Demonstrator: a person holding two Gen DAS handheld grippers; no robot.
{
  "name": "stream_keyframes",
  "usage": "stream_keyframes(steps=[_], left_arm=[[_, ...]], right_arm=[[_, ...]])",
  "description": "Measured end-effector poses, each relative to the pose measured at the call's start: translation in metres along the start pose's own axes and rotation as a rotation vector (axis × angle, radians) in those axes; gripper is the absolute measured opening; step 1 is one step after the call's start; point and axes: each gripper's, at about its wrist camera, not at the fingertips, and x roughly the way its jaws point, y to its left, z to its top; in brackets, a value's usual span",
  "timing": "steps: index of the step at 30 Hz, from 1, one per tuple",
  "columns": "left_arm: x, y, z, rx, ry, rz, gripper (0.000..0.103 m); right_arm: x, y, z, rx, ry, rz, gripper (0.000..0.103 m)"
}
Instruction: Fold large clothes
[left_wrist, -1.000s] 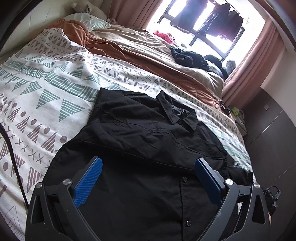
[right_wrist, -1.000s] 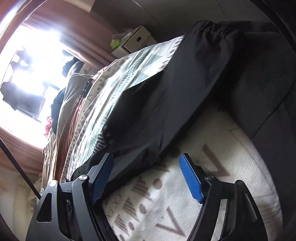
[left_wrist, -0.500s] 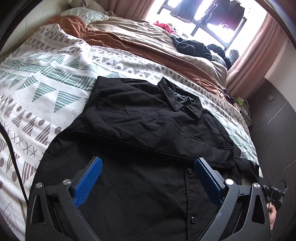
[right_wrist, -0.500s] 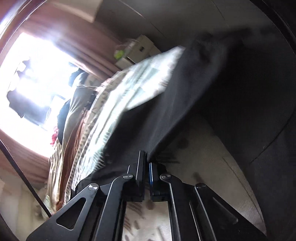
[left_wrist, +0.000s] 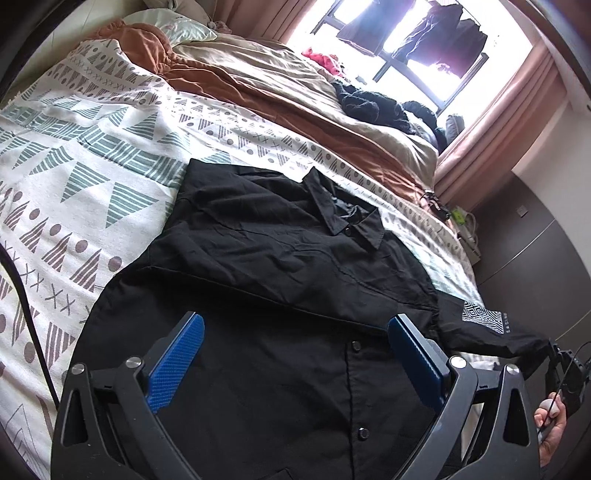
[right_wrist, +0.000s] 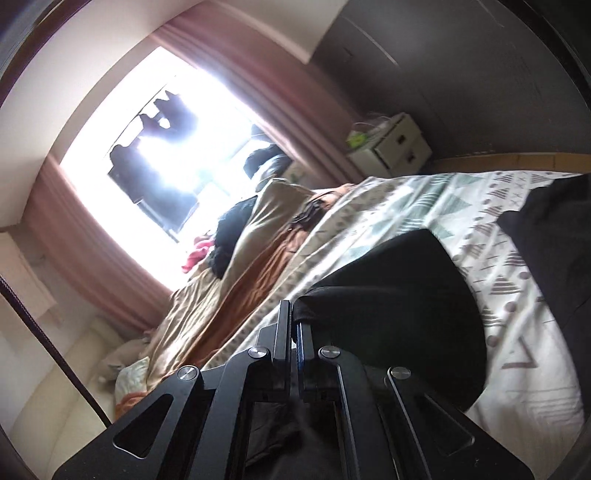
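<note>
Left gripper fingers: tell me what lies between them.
In the left wrist view, the left gripper stands open over the black shirt; only the shirt's buttoned front shows between its blue fingers, and nothing is clamped.

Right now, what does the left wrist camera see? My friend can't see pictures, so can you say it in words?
A black shirt lies buttoned on a patterned bedspread, collar toward the window. The open left gripper hovers over its lower front. At the right edge, the right gripper lifts one sleeve.
</note>
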Motion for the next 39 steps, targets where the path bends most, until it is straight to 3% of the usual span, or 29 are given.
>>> stream_keyframes(steps=[11,21,25,29,31,32,33,34,39], left_arm=[[-0.011,0.017,0.009,-0.072,0.009,-0.070,0.102],[-0.021,0.037,0.018,-0.145,-0.006,-0.097,0.102],[-0.023,0.047,0.021,-0.171,-0.009,-0.091,0.102],[-0.026,0.052,0.023,-0.187,-0.018,-0.097,0.102],[-0.025,0.051,0.023,-0.187,-0.019,-0.094,0.102],[-0.025,0.052,0.023,-0.186,-0.018,-0.093,0.102],[-0.024,0.051,0.023,-0.184,-0.017,-0.091,0.102],[-0.024,0.050,0.023,-0.181,-0.015,-0.090,0.102],[-0.024,0.042,0.022,-0.147,-0.012,-0.085,0.102]], right_arm=[[0.019,0.091,-0.054,-0.094,0.099,0.112,0.000],[0.094,0.113,-0.090,-0.159,0.245,0.180,0.000],[0.132,0.112,-0.111,-0.179,0.366,0.168,0.000],[0.176,0.092,-0.137,-0.103,0.577,0.145,0.002],[0.184,0.083,-0.142,-0.059,0.639,0.125,0.014],[0.185,0.081,-0.142,-0.052,0.656,0.115,0.037],[0.184,0.077,-0.141,-0.036,0.672,0.116,0.075],[0.182,0.076,-0.137,-0.015,0.676,0.134,0.088],[0.151,0.057,-0.119,0.056,0.717,0.149,0.089]])
